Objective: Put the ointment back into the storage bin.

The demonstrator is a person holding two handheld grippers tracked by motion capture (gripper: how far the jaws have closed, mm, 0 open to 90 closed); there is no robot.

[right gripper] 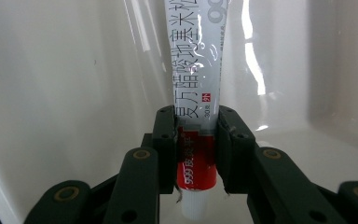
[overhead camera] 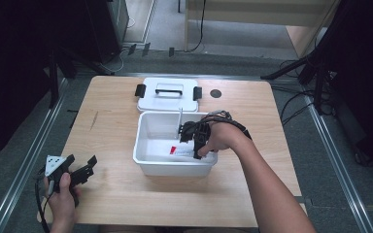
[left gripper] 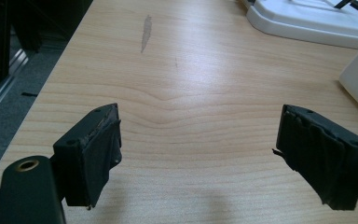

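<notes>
Wooden table [overhead camera: 116,194]: bears all items.
White bin [overhead camera: 145,141]: mid-table, open top.
White lid [overhead camera: 167,99]: flat behind bin, handle up.
Left gripper [overhead camera: 83,167]: parked at near left corner, jaws wide apart, empty.
Right gripper [right gripper: 196,154]: inside bin, jaws clamped on tube.
Tube [right gripper: 196,79]: white and red, printed, held near cap end, within bin.
Step, judged: tube either being placed in or lifted from bin; direction unclear. Next: lower and release, or raise clear of rim.
</notes>
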